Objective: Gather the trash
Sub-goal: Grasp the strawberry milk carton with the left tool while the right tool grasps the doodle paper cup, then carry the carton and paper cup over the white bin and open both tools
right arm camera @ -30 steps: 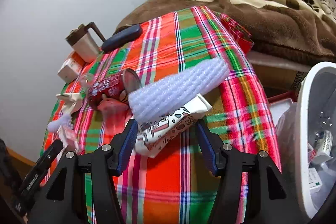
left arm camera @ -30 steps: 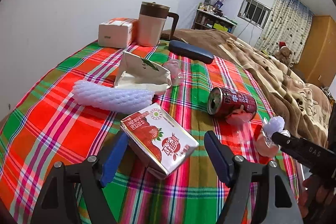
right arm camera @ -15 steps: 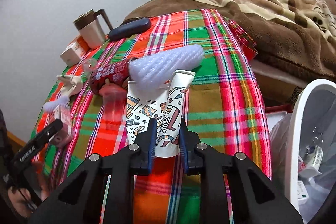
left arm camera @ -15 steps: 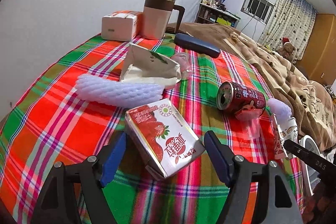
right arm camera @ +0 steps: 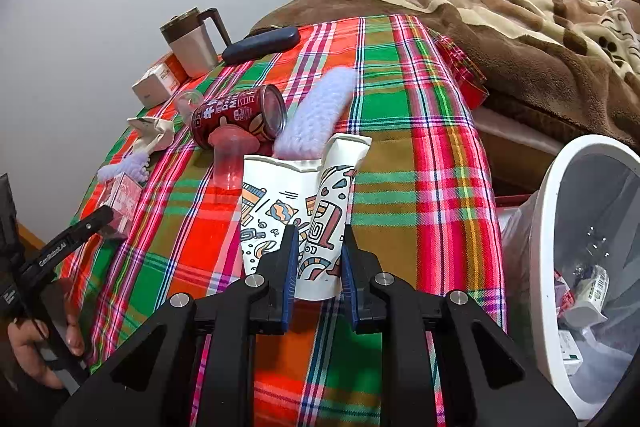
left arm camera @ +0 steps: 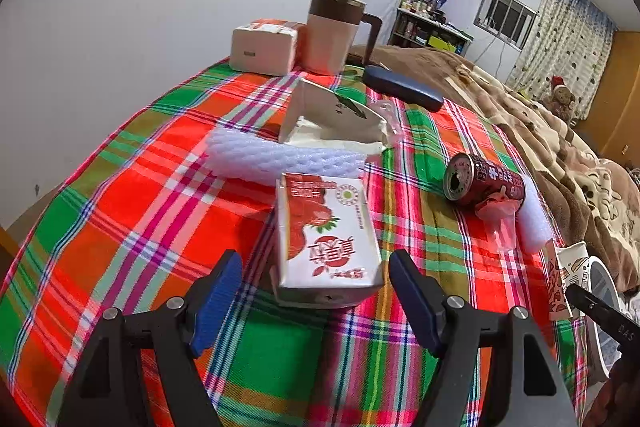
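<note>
Beside the counter, the white bin (right arm camera: 560,211) stands right of the right tool (right arm camera: 318,267), which pinches the flattened paper cup (right arm camera: 296,203).

A home bedroom is showing here. A bed (right arm camera: 500,11) under a brown paw-print blanket (left arm camera: 576,163) is lying right beside the plaid-covered table (left arm camera: 120,211). Beyond the bed, a cluttered shelf (left arm camera: 430,33) is standing against the wall, with a barred window (left arm camera: 505,17) and patterned curtains (left arm camera: 568,39) next to it. A teddy bear (left arm camera: 560,97) is sitting at the bed's far end.
</note>
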`<state>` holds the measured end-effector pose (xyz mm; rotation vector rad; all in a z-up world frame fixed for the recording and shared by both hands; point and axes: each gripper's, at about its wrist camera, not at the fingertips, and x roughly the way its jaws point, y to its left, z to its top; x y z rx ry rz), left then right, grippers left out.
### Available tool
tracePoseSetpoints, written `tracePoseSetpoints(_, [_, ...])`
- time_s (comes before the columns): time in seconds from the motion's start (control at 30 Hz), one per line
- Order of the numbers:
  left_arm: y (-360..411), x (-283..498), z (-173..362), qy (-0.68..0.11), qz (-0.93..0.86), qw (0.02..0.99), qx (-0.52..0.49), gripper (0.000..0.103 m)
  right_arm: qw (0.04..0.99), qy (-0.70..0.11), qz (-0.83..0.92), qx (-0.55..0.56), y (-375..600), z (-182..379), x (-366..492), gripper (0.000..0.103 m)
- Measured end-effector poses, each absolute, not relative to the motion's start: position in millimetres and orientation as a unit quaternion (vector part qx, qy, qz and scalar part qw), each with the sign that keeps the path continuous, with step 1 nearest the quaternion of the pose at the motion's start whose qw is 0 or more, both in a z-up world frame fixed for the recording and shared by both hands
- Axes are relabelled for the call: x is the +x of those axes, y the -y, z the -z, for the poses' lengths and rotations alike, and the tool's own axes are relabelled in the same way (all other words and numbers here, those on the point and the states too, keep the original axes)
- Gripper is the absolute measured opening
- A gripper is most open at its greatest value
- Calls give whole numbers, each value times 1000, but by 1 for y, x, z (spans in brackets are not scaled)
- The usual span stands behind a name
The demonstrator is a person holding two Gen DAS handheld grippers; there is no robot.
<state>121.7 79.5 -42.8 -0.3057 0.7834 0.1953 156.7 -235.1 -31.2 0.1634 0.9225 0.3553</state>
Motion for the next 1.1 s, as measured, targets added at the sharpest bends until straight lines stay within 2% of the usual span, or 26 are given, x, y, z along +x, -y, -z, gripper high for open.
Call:
tracePoseSetpoints(0.13, [-81, 130, 50, -394, -88, 901, -157, 75, 878, -440, -171, 76, 237, 30, 152, 20])
tracePoseSetpoints(0.23, [-82, 131, 54, -402, -87, 898, -160, 58, 879, -439, -170, 76, 239, 30, 150, 20])
tracePoseSetpoints(1.1, [-11, 80, 12, -365, 10, 925, -106, 57, 892, -409, -167, 95, 264, 10, 109, 20])
